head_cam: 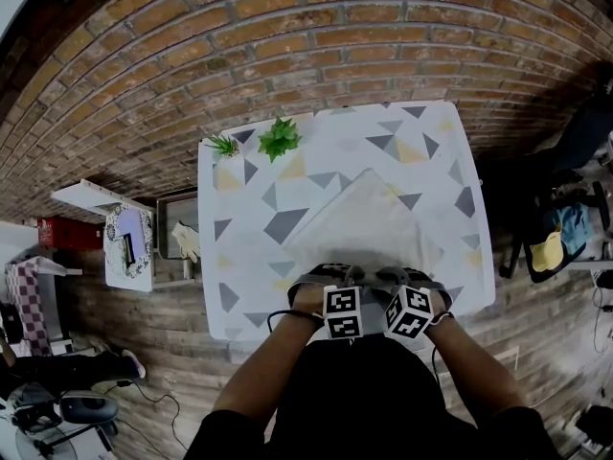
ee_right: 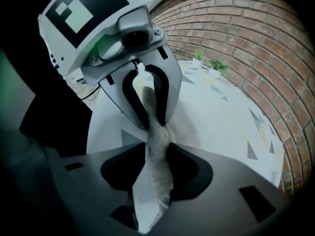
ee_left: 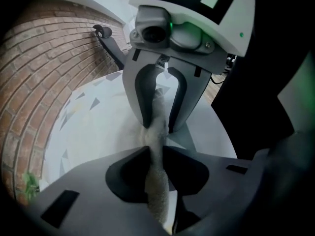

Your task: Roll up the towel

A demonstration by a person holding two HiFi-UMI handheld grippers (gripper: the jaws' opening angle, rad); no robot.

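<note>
We find the pale cream terry towel (head_cam: 369, 214) lying flat and cornerwise on the white counter with grey and yellow triangles (head_cam: 239, 257), its near corner lifted. Left gripper (ee_left: 156, 154): fingers nearly closed, pinching a thin fold of towel. Right gripper (ee_right: 158, 149): fingers clamped on a thicker bunch. Risks, as we judge them: the grips sit close together, so the roll may start skewed or loose, and the thin pinch could slip out on turning.

towel's (head_cam: 369, 220) near edge, apparently under left tool (head_cam: 326, 281), right tool (head_cam: 397, 278)
</note>
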